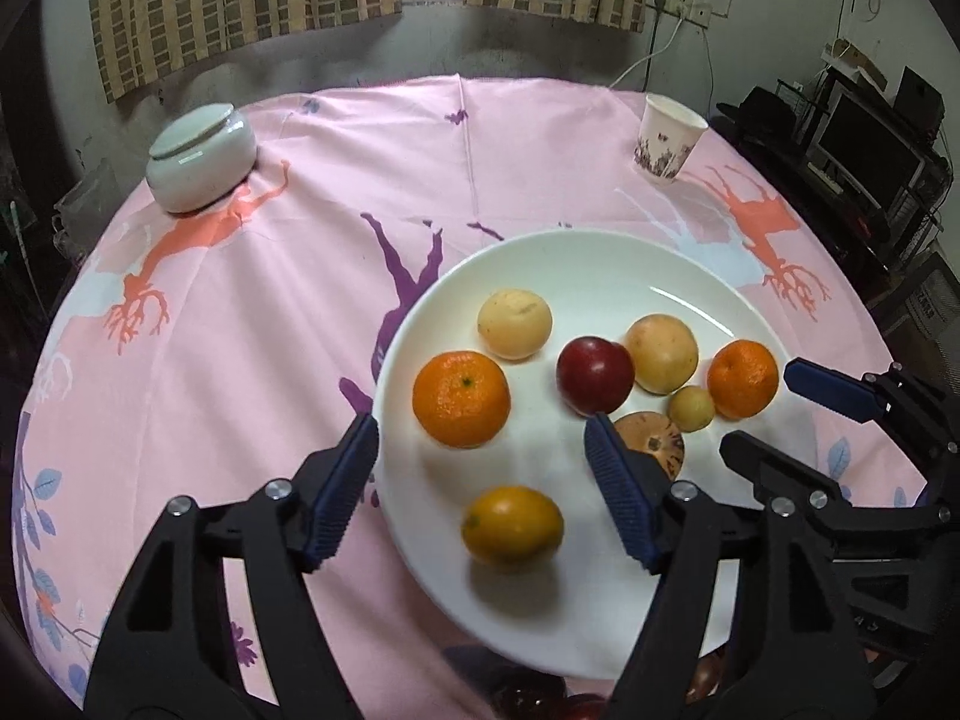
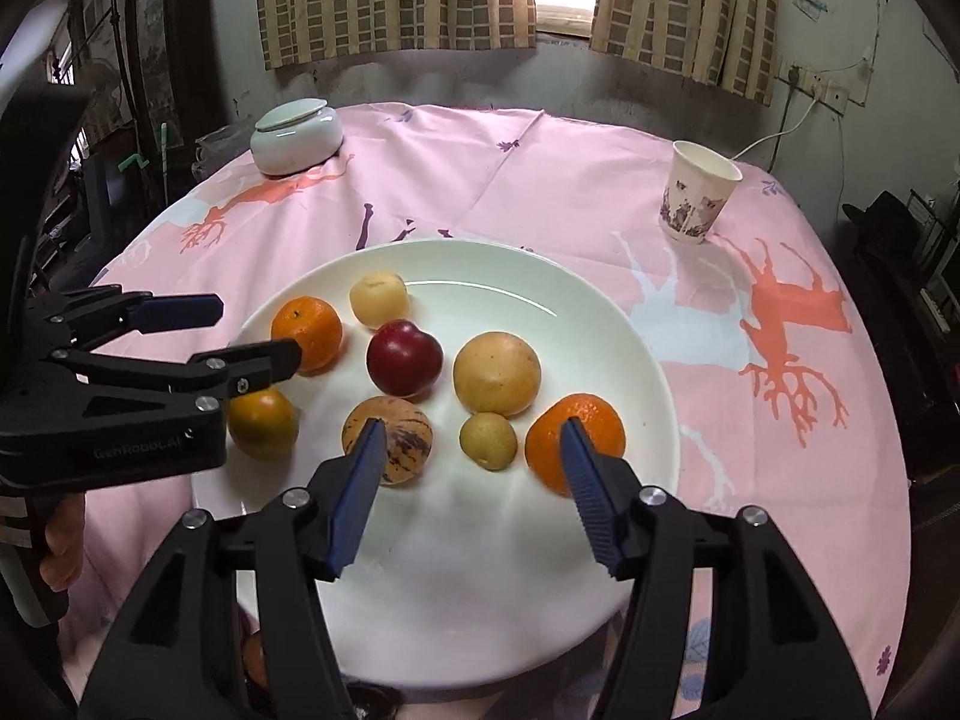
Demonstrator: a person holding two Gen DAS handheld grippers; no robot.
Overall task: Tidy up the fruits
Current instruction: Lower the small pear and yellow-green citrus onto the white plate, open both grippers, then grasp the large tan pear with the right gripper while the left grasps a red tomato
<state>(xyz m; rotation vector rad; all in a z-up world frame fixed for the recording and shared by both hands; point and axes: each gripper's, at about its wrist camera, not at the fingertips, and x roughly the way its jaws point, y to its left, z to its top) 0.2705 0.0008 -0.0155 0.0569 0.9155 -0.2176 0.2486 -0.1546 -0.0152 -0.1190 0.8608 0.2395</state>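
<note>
A white plate [image 1: 600, 252] [image 2: 600, 324] on the pink cloth holds several fruits. Among them are two oranges [image 1: 461, 399] [image 2: 575, 441], a red plum [image 1: 594, 375] [image 2: 404, 357], a striped brown fruit [image 2: 387, 441] and a yellow-orange citrus [image 1: 512, 531] [image 2: 263, 423]. My left gripper [image 1: 480, 429] [image 2: 258, 329] is open above the plate's left side, with the citrus lying loose between its fingers. My right gripper [image 2: 473, 429] [image 1: 757, 407] is open over the plate's near part. Its fingertips reach the striped fruit and the right orange, and a small yellow fruit [image 2: 488, 441] sits beyond its gap.
A lidded pale ceramic jar [image 1: 201, 159] [image 2: 296, 135] stands at the far left of the round table. A printed paper cup [image 1: 666, 138] [image 2: 699, 192] stands at the far right. Dark fruits [image 1: 534, 696] show under the plate's near rim. A hand [image 2: 60, 540] holds the left gripper.
</note>
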